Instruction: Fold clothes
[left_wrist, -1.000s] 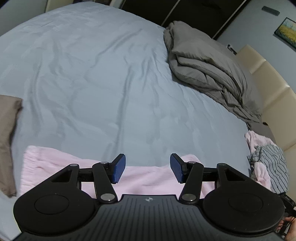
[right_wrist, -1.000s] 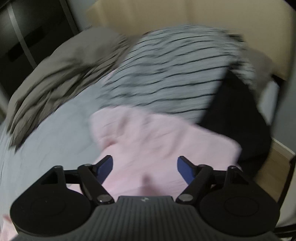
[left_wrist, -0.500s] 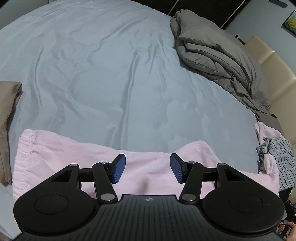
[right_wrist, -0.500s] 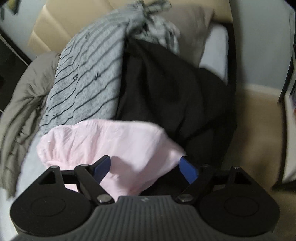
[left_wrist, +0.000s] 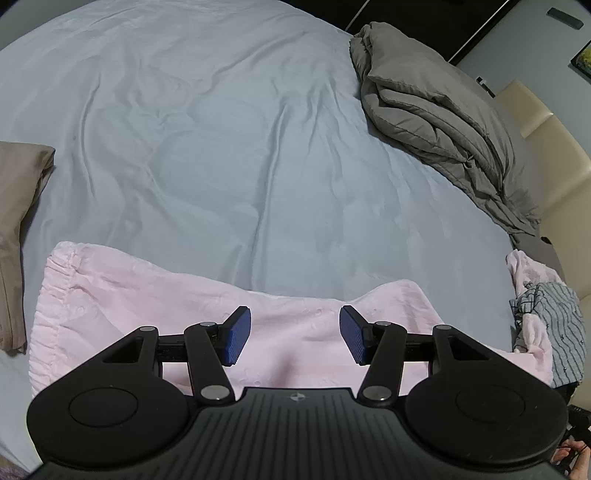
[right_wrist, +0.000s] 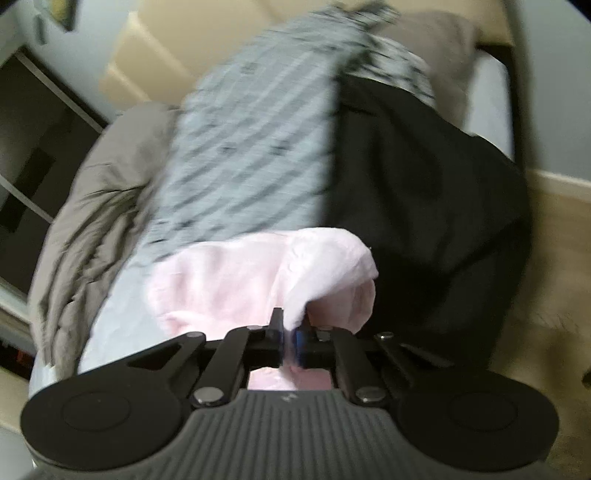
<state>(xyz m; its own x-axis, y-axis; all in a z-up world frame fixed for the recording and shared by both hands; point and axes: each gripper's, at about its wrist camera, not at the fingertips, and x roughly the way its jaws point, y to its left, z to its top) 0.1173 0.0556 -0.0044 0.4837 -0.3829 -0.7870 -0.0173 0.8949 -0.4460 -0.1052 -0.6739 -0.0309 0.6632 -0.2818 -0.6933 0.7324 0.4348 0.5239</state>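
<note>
A pale pink garment (left_wrist: 147, 295) lies spread along the near edge of the light blue bed sheet (left_wrist: 221, 129). My left gripper (left_wrist: 295, 336) hovers over its middle, open, with nothing pinched between the blue pads. In the right wrist view the far end of the pink garment (right_wrist: 229, 280) rests against a pile of clothes. My right gripper (right_wrist: 290, 338) is closing its jaws, and a fold of the pink fabric is pinched between the pads.
A grey striped garment (right_wrist: 258, 147) and a black garment (right_wrist: 424, 203) are heaped behind the pink end. A folded grey duvet (left_wrist: 436, 122) lies at the far right by the beige headboard (left_wrist: 546, 147). A brown cloth (left_wrist: 18, 206) sits at the left edge.
My right gripper went from wide open to closed on a fold of the pink garment and rolled. In the left view more of the pink garment has come into sight.
</note>
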